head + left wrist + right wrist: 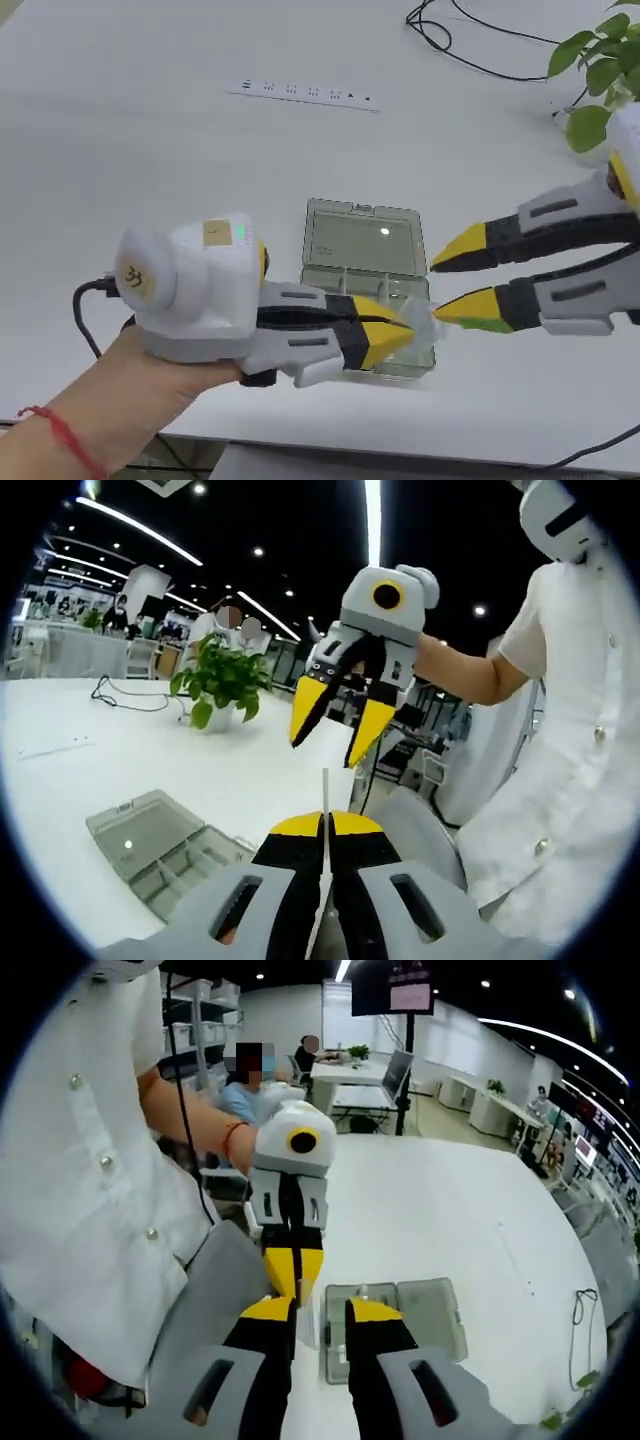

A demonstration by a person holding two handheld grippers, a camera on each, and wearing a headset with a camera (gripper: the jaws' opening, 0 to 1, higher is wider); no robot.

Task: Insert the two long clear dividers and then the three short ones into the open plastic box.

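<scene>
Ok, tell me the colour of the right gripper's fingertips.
Yellow fingertips on the right gripper, black behind them; clearest in the head view.

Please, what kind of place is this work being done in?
It looks like a large open-plan office or lab. Long ceiling light strips run overhead, other desks stand in the background, a potted plant stands on the white table, and a power strip lies on it.
</scene>
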